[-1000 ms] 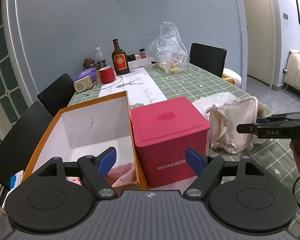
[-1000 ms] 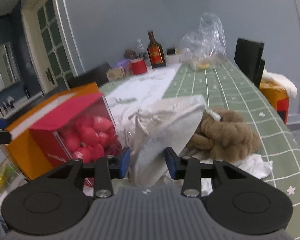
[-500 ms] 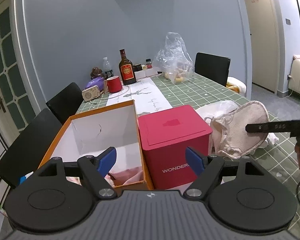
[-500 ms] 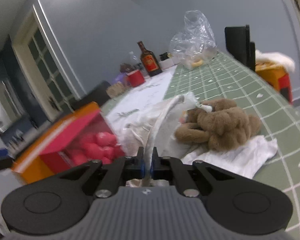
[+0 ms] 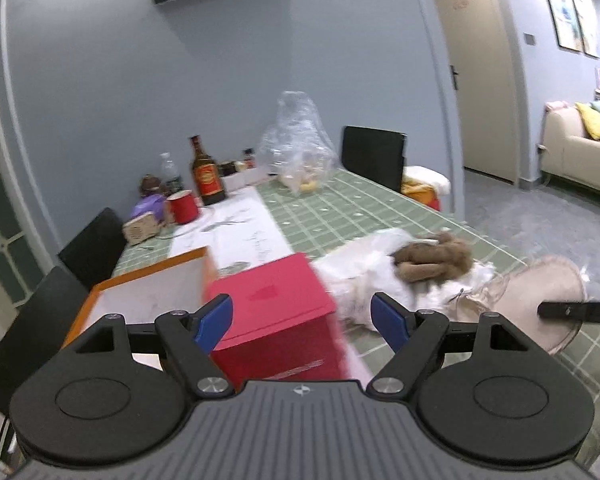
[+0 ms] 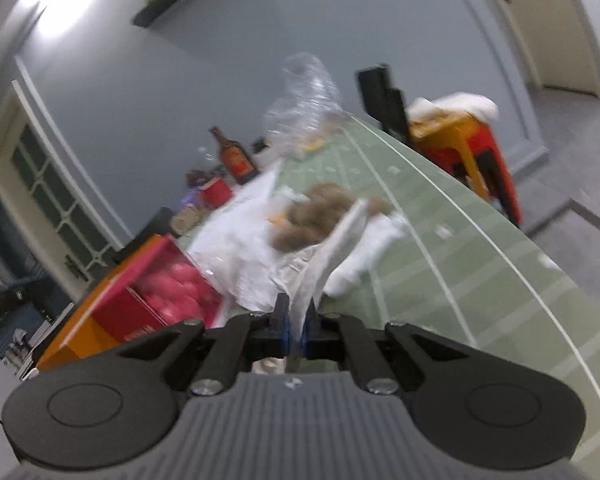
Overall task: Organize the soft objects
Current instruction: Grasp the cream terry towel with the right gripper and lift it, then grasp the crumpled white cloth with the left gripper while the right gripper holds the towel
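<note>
Right gripper [image 6: 295, 328] pinches beige cloth pouch [image 5: 540, 304] at lower right; left gripper [image 5: 302, 320] gapes empty above red box [image 5: 276, 320].

Left claw [image 5: 302, 317] agape, right claw [image 6: 295, 325] pinched tight.

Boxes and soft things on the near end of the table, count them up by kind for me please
Boxes: 2, the orange box and the red box.
Plush toys: 1, the brown plush toy.
White cloths: 1, the white cloth under the plush toy.
Beige fabric pieces: 1, the beige fabric shut in the right gripper.
Total: 5.
</note>
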